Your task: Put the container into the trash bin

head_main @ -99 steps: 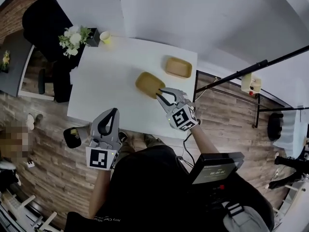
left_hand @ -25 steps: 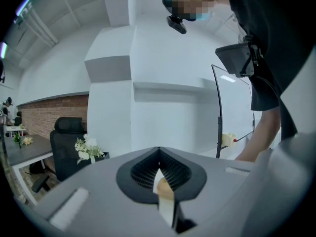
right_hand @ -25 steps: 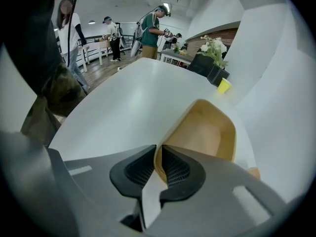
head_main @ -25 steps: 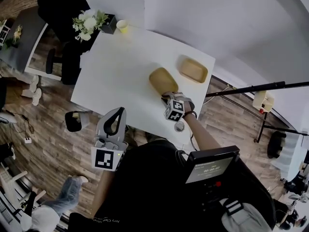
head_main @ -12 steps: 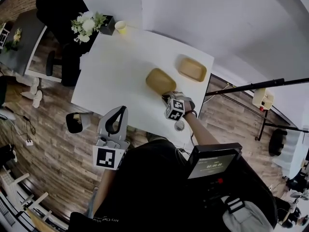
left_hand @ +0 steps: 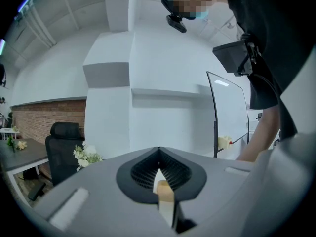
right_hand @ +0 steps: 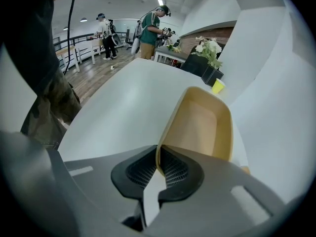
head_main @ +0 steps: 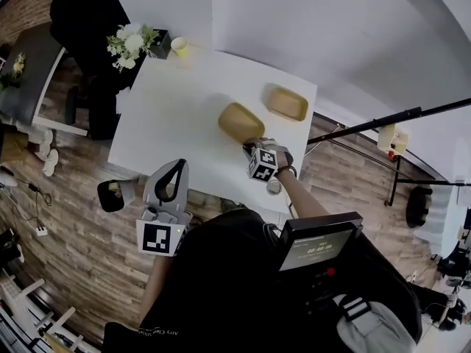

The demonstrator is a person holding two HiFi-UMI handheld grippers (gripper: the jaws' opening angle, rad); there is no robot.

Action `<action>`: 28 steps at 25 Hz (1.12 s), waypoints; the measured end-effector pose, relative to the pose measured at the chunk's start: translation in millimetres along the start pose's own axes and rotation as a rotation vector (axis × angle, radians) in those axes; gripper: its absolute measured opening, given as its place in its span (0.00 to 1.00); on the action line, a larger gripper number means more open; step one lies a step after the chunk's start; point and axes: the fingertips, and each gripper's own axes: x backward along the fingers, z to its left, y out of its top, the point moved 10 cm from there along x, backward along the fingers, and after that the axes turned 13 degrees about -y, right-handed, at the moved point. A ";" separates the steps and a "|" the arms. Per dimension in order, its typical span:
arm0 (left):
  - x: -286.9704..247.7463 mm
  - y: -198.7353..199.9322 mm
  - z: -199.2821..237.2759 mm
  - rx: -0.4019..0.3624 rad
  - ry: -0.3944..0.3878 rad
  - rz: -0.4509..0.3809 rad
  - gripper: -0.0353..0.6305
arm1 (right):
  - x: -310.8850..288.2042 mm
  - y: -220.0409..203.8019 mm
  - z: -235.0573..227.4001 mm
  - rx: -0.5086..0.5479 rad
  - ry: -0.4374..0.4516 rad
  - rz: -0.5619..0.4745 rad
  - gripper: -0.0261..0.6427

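I've got my right tongs (right_hand: 158,163) pinched on the rim of the tan container (right_hand: 200,125), left tongs (left_hand: 158,168) closed on nothing.

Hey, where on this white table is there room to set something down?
The left half of the table is bare, from the yellow cup and flowers at the far corner to the near edge. The right end is crowded: the farther container and the nearer container, its rim clamped by the right tool.
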 end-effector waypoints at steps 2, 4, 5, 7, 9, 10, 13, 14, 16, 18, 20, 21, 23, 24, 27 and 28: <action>4.6 0.7 4.9 0.000 0.007 -0.041 0.06 | 2.1 4.9 0.1 0.002 -0.005 0.004 0.08; 9.9 0.1 9.9 0.003 0.020 -0.091 0.06 | 3.5 10.7 1.3 0.003 -0.009 0.008 0.08; 12.4 0.0 11.7 0.003 0.022 -0.104 0.06 | 4.5 13.5 1.7 0.004 -0.011 0.009 0.08; 17.1 0.4 15.2 0.003 0.022 -0.118 0.06 | 6.5 19.3 1.2 0.007 -0.016 0.010 0.08; 21.5 1.5 18.3 -0.001 0.018 -0.121 0.06 | 8.0 25.0 -0.3 0.006 -0.023 0.009 0.08; 23.7 1.5 19.5 -0.004 0.015 -0.111 0.06 | 8.7 27.6 -1.1 0.005 -0.029 0.007 0.08; 31.5 -0.3 23.5 -0.004 0.004 -0.063 0.06 | 11.6 33.6 0.8 -0.003 -0.037 0.010 0.08; 34.7 0.0 25.9 -0.003 0.005 -0.062 0.06 | 11.7 36.6 1.5 -0.004 -0.037 0.012 0.08; 41.8 -0.4 32.0 0.000 0.026 -0.103 0.06 | 11.3 43.8 2.3 -0.003 -0.038 0.012 0.08; 48.5 -2.3 35.1 -0.002 0.037 -0.113 0.06 | 11.8 49.8 3.1 -0.002 -0.041 0.012 0.08; 54.6 -0.9 35.3 -0.019 0.022 -0.073 0.06 | 12.7 55.3 4.0 0.006 -0.046 0.013 0.08; 57.6 0.3 35.6 -0.027 0.016 -0.056 0.06 | 13.0 58.4 4.3 0.010 -0.047 0.013 0.08; 63.3 1.2 37.8 -0.027 0.017 -0.053 0.06 | 14.0 65.3 4.6 0.013 -0.050 0.009 0.08; 66.1 1.1 39.4 -0.025 0.021 -0.058 0.06 | 14.4 69.0 4.7 0.012 -0.052 0.006 0.08; 75.3 -0.1 43.6 -0.023 0.030 -0.072 0.06 | 14.7 79.6 6.9 0.012 -0.058 -0.002 0.08; 78.4 -0.6 44.5 -0.021 0.034 -0.075 0.06 | 14.8 82.7 8.0 0.014 -0.059 -0.004 0.08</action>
